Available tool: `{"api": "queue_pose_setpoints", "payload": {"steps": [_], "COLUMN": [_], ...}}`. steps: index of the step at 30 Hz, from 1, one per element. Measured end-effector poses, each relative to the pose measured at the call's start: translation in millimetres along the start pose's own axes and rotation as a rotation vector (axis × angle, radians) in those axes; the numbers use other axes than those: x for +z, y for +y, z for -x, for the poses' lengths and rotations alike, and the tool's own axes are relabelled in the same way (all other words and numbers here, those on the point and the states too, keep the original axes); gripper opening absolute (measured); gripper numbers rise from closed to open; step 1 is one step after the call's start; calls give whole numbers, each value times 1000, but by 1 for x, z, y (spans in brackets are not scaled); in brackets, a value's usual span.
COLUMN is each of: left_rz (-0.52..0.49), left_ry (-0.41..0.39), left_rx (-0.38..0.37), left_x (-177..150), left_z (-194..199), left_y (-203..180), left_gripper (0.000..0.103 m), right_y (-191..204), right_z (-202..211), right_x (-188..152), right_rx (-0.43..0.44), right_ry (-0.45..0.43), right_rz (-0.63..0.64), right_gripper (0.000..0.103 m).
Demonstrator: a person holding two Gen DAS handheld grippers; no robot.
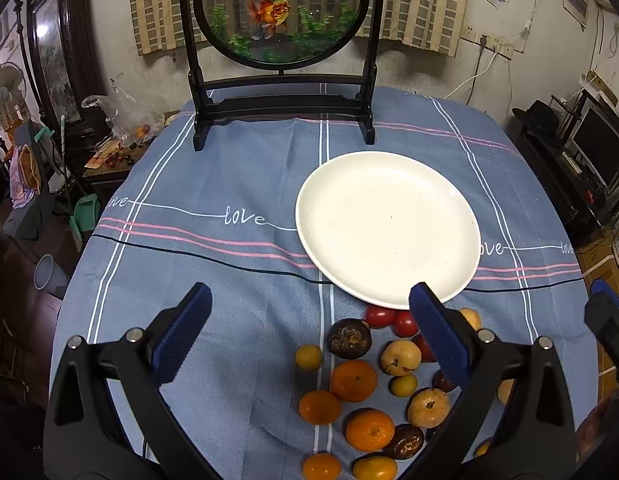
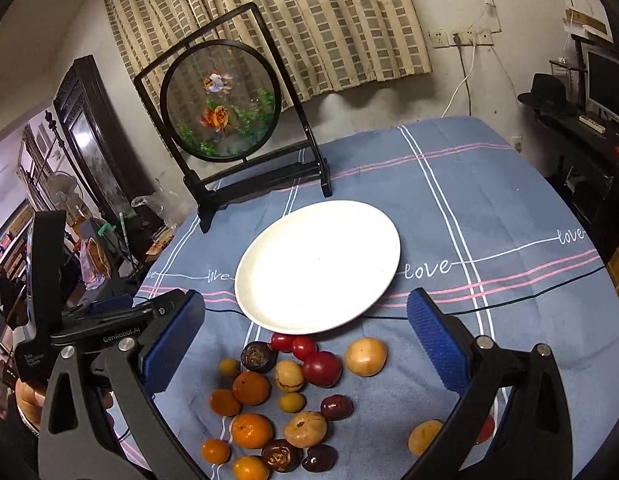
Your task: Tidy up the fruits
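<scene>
A white plate point(image 1: 389, 228) point(image 2: 317, 266) lies bare on the blue tablecloth. In front of it lies a loose heap of fruit: orange tangerines point(image 1: 353, 381) point(image 2: 250, 388), red tomatoes point(image 1: 379, 316) point(image 2: 321, 368), dark purple fruits point(image 1: 349, 338) point(image 2: 258, 357), tan round fruits point(image 1: 400, 357) point(image 2: 365, 356). My left gripper point(image 1: 309, 316) hovers open above the heap's left side, holding nothing. My right gripper point(image 2: 305, 320) hovers open over the heap near the plate's front rim, also holding nothing. The left gripper's body point(image 2: 109, 320) shows at the left of the right wrist view.
A black framed round goldfish screen point(image 1: 283, 12) point(image 2: 221, 100) stands at the table's far edge behind the plate. A side table point(image 1: 117, 156) with a plastic bag and small fruit stands to the left. Shelves with a monitor and a hat point(image 2: 547, 94) are at the right.
</scene>
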State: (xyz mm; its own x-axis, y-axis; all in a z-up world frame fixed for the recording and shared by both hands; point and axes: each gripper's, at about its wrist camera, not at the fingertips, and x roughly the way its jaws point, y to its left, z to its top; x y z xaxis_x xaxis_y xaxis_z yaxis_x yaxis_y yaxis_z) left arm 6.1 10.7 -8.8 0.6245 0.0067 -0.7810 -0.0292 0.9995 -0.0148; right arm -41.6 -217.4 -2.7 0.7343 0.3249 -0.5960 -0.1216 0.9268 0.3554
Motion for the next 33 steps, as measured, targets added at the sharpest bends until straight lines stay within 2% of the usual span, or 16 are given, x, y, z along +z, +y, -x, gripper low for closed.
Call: {"api": "queue_pose_setpoints", "payload": {"steps": [8, 16, 21, 33], "left_rz": [1, 20, 14, -10], "left_ry": [-13, -67, -47, -21], "left_rx": [-9, 36, 21, -11], "left_x": [-4, -3, -5, -8], "left_z": [4, 13, 9, 6], "left_y": [0, 3, 1, -4], "left_gripper": [100, 100, 100, 100], "right_y": [4, 18, 23, 25], "right_z": [-6, -1, 1, 0], "right_x": [-4, -4, -9, -15], "right_rx": [3, 23, 10, -11], "right_ry": [51, 42, 46, 67], "right_rz": [49, 111, 163, 161], "right_gripper": [102, 102, 102, 102]}}
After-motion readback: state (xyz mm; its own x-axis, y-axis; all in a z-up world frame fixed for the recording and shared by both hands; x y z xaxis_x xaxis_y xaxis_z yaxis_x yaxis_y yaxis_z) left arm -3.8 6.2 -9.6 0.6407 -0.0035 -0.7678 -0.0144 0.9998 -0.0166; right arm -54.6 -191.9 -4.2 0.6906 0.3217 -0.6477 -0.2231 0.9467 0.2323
